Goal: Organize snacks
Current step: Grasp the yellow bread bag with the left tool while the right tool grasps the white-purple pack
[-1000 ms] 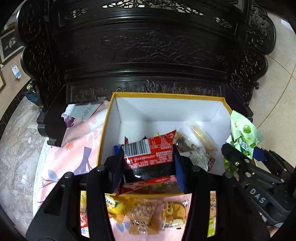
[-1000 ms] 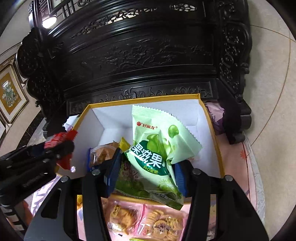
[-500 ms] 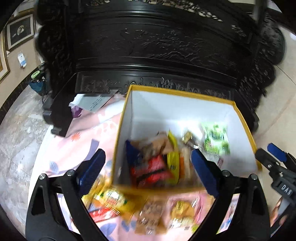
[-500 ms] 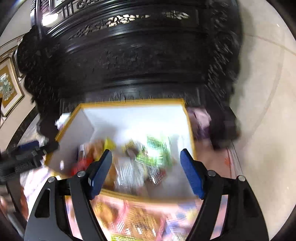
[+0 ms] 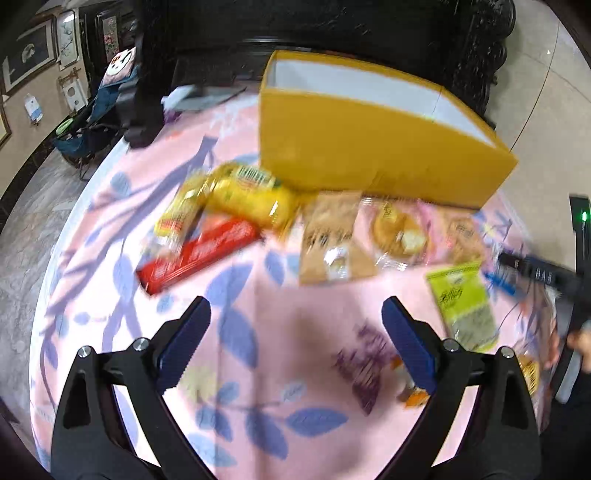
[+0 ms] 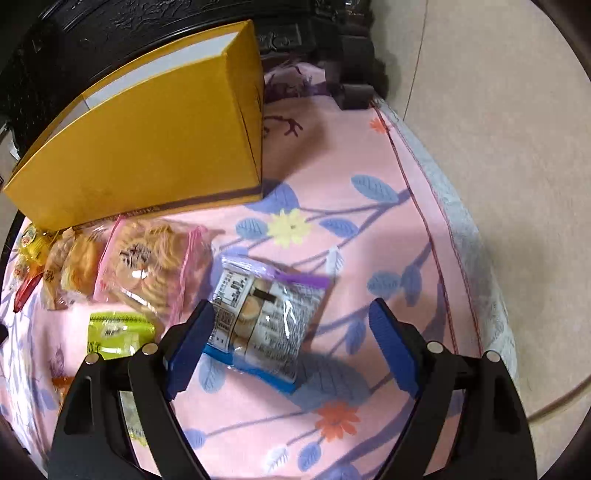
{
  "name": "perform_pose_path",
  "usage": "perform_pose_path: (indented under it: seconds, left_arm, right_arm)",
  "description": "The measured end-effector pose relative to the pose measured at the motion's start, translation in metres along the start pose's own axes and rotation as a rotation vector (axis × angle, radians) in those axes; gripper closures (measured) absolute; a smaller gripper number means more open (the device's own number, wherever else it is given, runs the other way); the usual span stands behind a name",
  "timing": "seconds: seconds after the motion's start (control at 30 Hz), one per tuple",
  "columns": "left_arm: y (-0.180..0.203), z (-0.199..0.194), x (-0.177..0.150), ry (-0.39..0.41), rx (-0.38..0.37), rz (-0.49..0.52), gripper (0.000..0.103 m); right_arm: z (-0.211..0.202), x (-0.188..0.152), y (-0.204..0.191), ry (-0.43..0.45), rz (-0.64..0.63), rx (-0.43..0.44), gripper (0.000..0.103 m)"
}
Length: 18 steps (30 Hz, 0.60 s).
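A yellow box [image 5: 373, 144] with a white inside stands on the pink flowered cloth [image 5: 258, 354]; it also shows in the right wrist view [image 6: 147, 151]. In front of it lie a yellow packet [image 5: 247, 195], a red bar [image 5: 199, 254], a brown packet [image 5: 332, 240], cookie packets [image 5: 399, 232] and a green packet [image 5: 465, 306]. My left gripper [image 5: 295, 339] is open and empty above the cloth. My right gripper [image 6: 291, 347] is open, low over a clear biscuit packet with a blue edge [image 6: 262, 314]. A pink-edged cookie bag [image 6: 147, 262] lies to its left.
Dark carved furniture [image 5: 369, 26] stands behind the box. The table's right edge [image 6: 472, 258] drops to a beige tiled floor [image 6: 498, 110]. The other gripper [image 5: 546, 277] shows at the right of the left wrist view. A small green packet [image 6: 118, 332] lies by my right gripper's left finger.
Both grippers let go of their packets over the box, opened, and pulled back and down from the box to the loose snacks on the cloth.
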<state>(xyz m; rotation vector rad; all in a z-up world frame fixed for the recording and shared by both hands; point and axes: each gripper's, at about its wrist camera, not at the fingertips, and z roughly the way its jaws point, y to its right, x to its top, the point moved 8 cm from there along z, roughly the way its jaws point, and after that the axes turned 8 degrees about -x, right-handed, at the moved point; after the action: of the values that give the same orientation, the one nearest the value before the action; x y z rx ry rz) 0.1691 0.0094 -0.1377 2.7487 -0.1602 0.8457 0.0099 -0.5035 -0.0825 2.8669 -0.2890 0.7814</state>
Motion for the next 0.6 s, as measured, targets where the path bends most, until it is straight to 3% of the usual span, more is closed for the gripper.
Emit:
perform_pose_path:
  seconds: [0.17, 0.2, 0.27, 0.33, 0.43, 0.6]
  left_arm:
    - [-0.012, -0.007, -0.018, -0.019, 0.011, -0.031, 0.008]
    - [-0.014, -0.009, -0.020, -0.016, 0.018, -0.033, 0.008]
    - [-0.024, -0.014, -0.020, -0.009, 0.038, -0.050, 0.008]
    - [-0.034, -0.020, -0.020, 0.001, 0.055, -0.069, 0.008]
    - [-0.055, -0.030, -0.011, 0.036, 0.097, -0.103, 0.008]
    - [-0.080, -0.028, 0.023, 0.066, 0.153, -0.119, 0.008]
  right_arm:
    - [0.017, -0.003, -0.027, -0.027, -0.035, 0.037, 0.017]
    - [0.016, -0.003, -0.030, -0.011, -0.056, 0.027, 0.022]
    - [0.012, -0.001, -0.031, 0.016, -0.083, 0.021, 0.054]
    - [0.010, 0.000, -0.028, 0.009, -0.053, 0.067, 0.068]
    - [-0.002, -0.005, -0.024, 0.032, -0.041, 0.075, 0.075]
    - [-0.027, -0.015, -0.017, 0.072, 0.005, 0.134, 0.077]
